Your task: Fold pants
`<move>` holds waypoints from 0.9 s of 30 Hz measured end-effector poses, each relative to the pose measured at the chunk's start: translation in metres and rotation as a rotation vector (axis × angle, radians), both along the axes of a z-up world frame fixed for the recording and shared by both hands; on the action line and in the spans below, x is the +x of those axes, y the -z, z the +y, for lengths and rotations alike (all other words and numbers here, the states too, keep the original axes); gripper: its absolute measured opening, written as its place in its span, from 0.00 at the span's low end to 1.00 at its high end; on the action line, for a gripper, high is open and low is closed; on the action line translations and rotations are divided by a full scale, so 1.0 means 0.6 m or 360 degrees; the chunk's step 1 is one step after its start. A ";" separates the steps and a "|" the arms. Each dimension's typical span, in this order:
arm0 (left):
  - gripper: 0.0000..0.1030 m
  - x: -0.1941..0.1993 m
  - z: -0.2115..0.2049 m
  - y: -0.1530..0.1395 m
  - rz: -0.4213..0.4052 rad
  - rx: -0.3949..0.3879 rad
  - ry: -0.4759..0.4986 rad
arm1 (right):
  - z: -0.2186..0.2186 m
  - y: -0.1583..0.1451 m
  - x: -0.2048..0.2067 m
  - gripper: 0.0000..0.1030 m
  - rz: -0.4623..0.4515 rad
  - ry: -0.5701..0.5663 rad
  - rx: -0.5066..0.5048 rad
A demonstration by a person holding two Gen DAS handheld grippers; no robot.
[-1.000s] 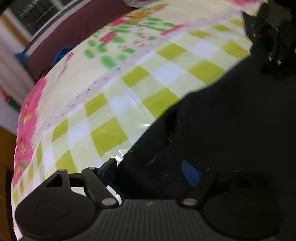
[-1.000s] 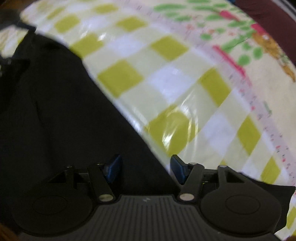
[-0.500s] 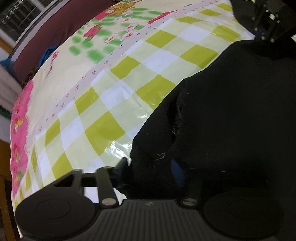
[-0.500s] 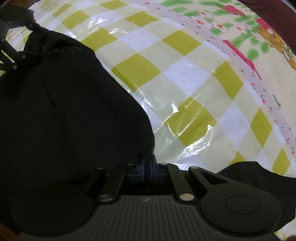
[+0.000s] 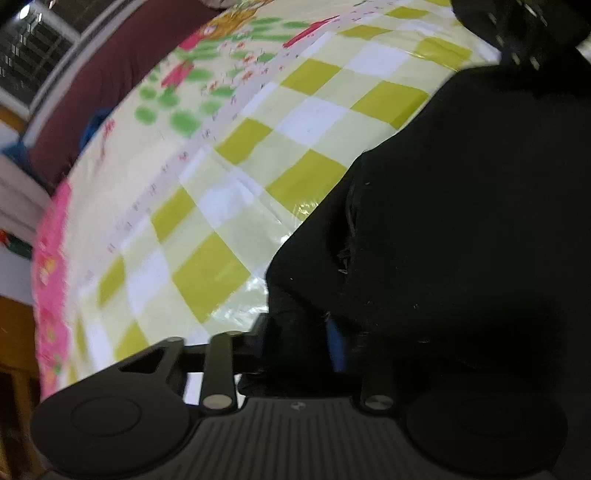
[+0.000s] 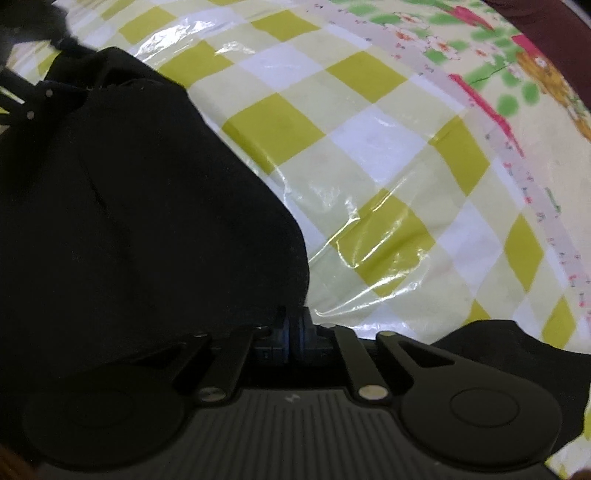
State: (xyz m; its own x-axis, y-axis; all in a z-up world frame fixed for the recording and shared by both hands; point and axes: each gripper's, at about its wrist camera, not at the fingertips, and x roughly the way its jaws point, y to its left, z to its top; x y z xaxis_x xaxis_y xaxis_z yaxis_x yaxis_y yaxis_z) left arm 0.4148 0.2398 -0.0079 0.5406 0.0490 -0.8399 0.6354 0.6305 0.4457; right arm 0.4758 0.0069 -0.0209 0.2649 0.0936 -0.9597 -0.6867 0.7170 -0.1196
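Observation:
Black pants (image 5: 461,221) lie bunched on a table under a yellow-green checked cloth (image 5: 221,229). My left gripper (image 5: 297,341) is closing its jaws on a thick fold at the pants' near left corner, and the cloth fills the gap between the pads. In the right wrist view the pants (image 6: 129,203) fill the left half. My right gripper (image 6: 293,328) is shut on their thin right edge, just above the checked cloth (image 6: 369,147). Each gripper also shows in the other's view, the right one (image 5: 517,33) and the left one (image 6: 22,92).
A glossy clear plastic sheet covers the checked cloth, with wrinkles (image 6: 373,236) close to my right gripper. The cloth's pink border (image 5: 51,277) marks the table's left edge. A dark maroon surface (image 5: 103,96) and a blue item (image 5: 92,125) lie beyond it. More black fabric (image 6: 498,336) lies at the lower right.
Both grippers went from wide open to closed on the pants: the right pads met on the edge, the left narrowed onto a thick fold. The cloth has bunched up and lifted slightly.

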 end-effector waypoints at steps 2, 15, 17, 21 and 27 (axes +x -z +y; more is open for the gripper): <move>0.32 -0.002 0.002 -0.014 -0.0042 0.0004 -0.0016 | -0.002 -0.028 0.007 0.04 -0.0065 0.0056 0.0049; 0.30 -0.219 0.036 -0.199 -0.0412 -0.0241 -0.0070 | -0.011 -0.259 -0.225 0.04 -0.0507 0.0069 0.0191; 0.29 -0.288 0.032 -0.188 -0.0311 -0.0273 -0.0052 | -0.021 -0.236 -0.296 0.04 -0.0358 0.0145 0.0198; 0.29 -0.386 0.022 -0.108 -0.0062 -0.0203 -0.0082 | -0.022 -0.115 -0.419 0.04 -0.0028 0.0210 0.0090; 0.30 -0.432 0.024 -0.054 0.0026 -0.0128 -0.0137 | 0.009 -0.061 -0.450 0.06 0.0018 0.0174 0.0055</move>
State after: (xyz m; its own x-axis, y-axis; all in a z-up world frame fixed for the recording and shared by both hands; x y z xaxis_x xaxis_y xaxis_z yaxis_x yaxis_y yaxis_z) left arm 0.1555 0.2543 0.0244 0.5234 0.0268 -0.8516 0.5841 0.7165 0.3815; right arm 0.2060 0.0121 0.0156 0.2647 0.0978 -0.9594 -0.6052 0.7914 -0.0863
